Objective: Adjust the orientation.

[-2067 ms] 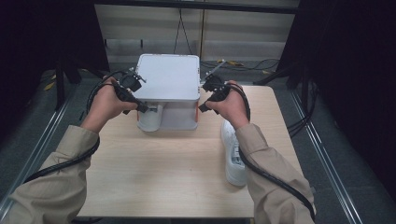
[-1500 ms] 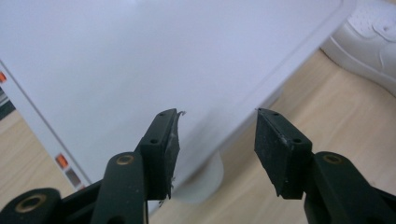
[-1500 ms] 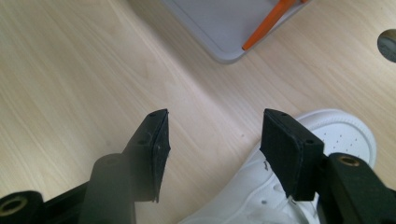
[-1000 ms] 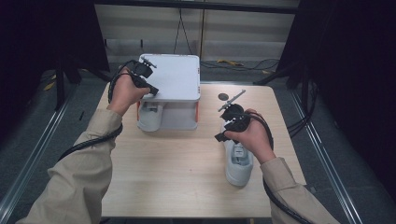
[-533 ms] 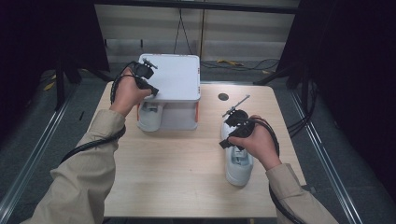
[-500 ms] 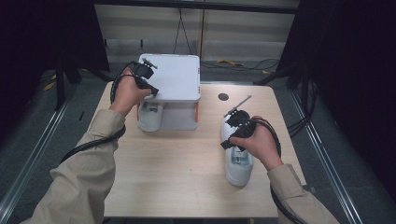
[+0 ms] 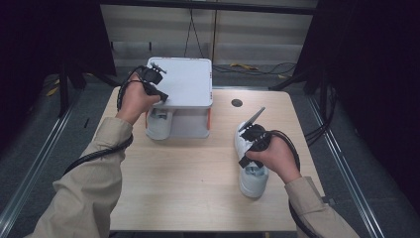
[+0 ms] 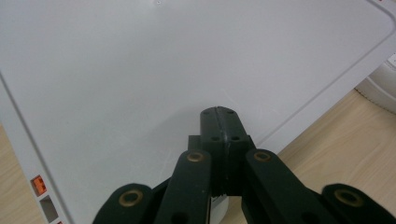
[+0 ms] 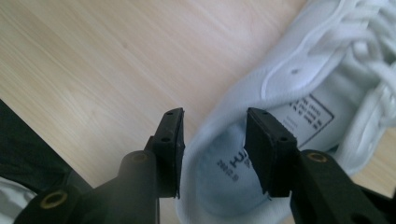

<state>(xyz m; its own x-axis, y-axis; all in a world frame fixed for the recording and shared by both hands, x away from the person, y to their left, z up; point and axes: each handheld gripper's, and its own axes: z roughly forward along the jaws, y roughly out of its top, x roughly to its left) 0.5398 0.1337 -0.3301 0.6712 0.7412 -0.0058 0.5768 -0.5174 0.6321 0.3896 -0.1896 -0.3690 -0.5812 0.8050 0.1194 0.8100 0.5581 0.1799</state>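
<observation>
Right gripper point(image 9: 212, 149) has dropped to the white shoe point(image 7: 251, 168) on the table point(image 7: 188, 173), jaws just closing astride its heel collar; left gripper point(image 8: 219, 128), clenched empty, holds down the box lid point(image 8: 140, 70).

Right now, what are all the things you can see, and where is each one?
Table: one, light wood, centre.
Rack: one, white, at the table's far left.
Shoe in rack: one, white, under the rack's top.
Shoe: one, white, on the table's right side.
Hole: one, dark, far edge of the table.
Left gripper: black, jaws shut, on the rack's top.
Right gripper: black, jaws straddling the shoe's collar, closing.
</observation>
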